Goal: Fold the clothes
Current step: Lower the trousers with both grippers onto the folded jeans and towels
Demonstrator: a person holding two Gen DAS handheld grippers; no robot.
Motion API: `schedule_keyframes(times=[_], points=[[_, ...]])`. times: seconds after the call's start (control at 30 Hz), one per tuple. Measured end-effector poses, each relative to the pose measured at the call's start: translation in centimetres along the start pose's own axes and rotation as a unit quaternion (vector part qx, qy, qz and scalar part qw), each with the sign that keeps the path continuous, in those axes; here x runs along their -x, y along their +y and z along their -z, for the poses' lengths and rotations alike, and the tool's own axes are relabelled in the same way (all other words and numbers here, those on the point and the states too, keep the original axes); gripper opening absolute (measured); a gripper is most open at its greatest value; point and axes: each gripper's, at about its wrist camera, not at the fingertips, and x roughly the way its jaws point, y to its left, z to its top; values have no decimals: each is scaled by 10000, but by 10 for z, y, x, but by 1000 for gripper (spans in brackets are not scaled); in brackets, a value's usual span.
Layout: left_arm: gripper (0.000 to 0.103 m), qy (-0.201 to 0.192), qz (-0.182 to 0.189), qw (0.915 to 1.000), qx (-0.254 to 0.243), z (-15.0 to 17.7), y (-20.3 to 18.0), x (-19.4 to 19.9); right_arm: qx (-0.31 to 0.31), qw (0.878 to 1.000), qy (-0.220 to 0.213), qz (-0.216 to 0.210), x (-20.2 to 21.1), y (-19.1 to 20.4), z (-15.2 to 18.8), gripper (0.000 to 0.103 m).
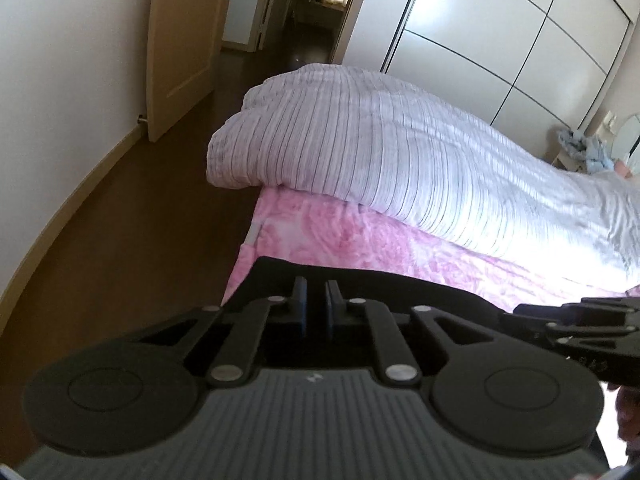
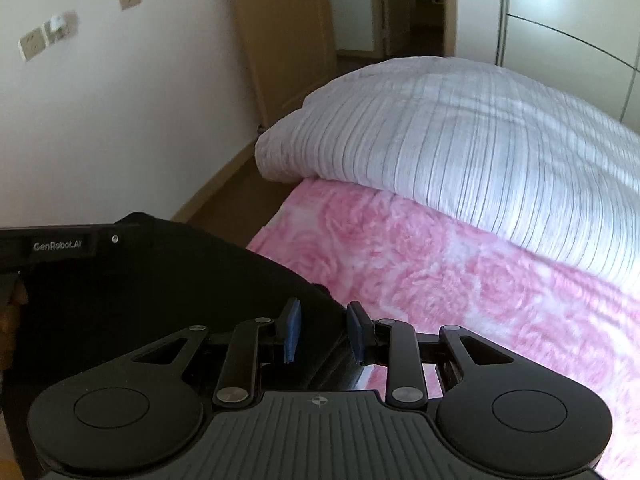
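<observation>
A black garment (image 1: 400, 292) lies spread on the near corner of the bed's pink floral blanket (image 1: 360, 240). My left gripper (image 1: 316, 304) sits over it, its blue pads drawn close with dark cloth pinched between them. In the right wrist view the same garment (image 2: 160, 280) fills the lower left. My right gripper (image 2: 322, 332) stands open at the garment's right edge, with a fold of the cloth lying between its spread fingers. The left tool's labelled body (image 2: 60, 246) shows at the far left there.
A bulky striped white duvet (image 1: 380, 152) is heaped across the bed behind the garment. Brown floor (image 1: 140, 220) runs along the bed's left side to an open door (image 1: 180, 40). White wardrobe doors (image 1: 500, 20) stand behind the bed. Part of a hand (image 2: 8, 312) shows at the left edge.
</observation>
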Motion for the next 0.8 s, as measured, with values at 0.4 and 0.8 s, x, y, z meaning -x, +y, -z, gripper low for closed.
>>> schedule_keyframes(times=[0.4,0.8], points=[[8,-102,-477,9970,607,57,-20,130,934,9873,-86,-1285,109,44,58,30],[28,226,-1337,9888,629,73,-65,165,1024,9876,506,-1073,102,70,91,31]])
